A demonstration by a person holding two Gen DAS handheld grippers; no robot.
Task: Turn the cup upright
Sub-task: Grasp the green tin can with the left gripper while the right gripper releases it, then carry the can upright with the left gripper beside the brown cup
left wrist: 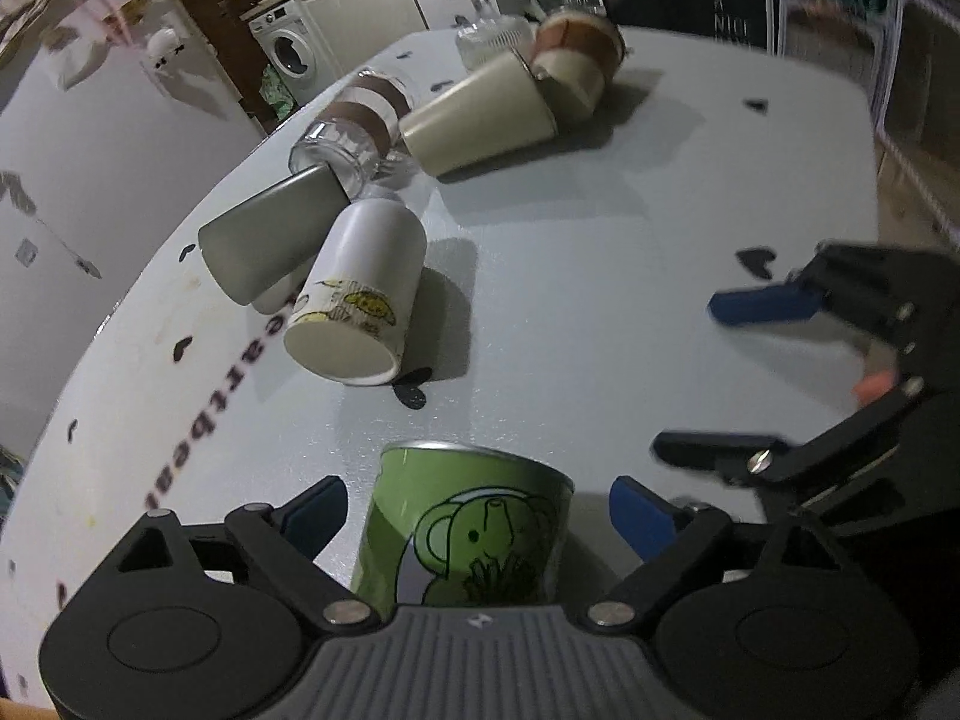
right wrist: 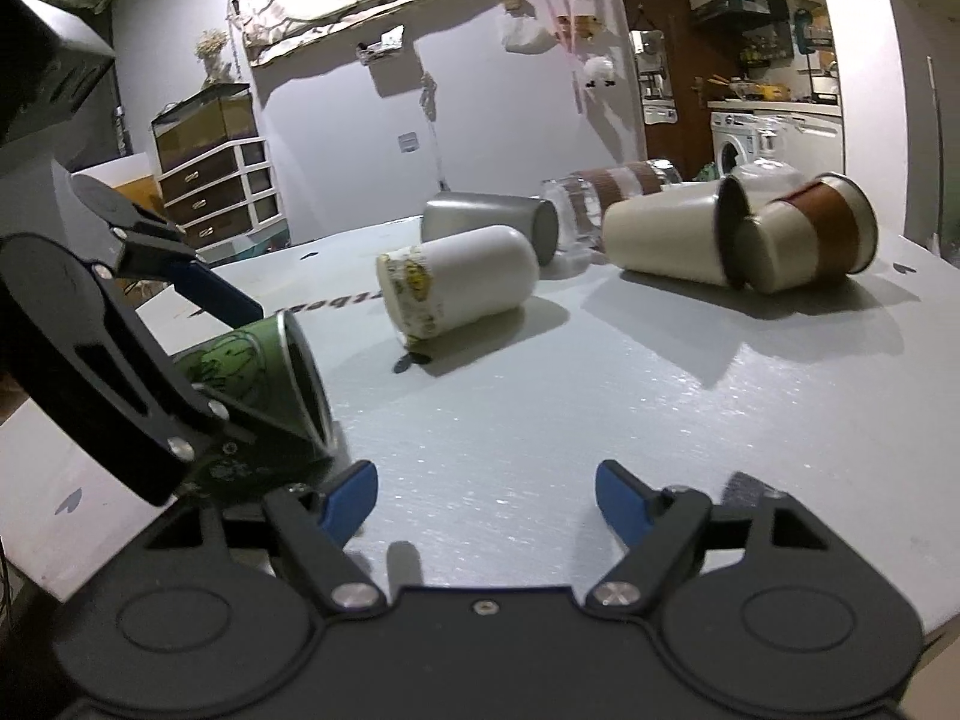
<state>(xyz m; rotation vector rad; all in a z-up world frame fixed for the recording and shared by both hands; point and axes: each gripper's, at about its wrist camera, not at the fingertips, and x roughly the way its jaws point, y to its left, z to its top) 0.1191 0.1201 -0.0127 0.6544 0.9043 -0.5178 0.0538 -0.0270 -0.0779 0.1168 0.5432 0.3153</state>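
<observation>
A green cup with a koala drawing (left wrist: 468, 534) lies tilted between the jaws of my left gripper (left wrist: 477, 513), which stand wide on either side without touching it. In the right wrist view the same cup (right wrist: 252, 378) leans with its mouth facing right, the left gripper (right wrist: 198, 324) around it. My right gripper (right wrist: 486, 498) is open and empty over bare table; it also shows in the left wrist view (left wrist: 720, 378). A white cup with banana prints (left wrist: 360, 294) lies on its side farther back.
Several other cups lie on their sides on the grey table (right wrist: 600, 408): a grey one (left wrist: 270, 240), a glass with a brown band (left wrist: 354, 126), a cream one (left wrist: 480, 120) and a cream-and-brown one (left wrist: 576, 60). The table's left edge is near.
</observation>
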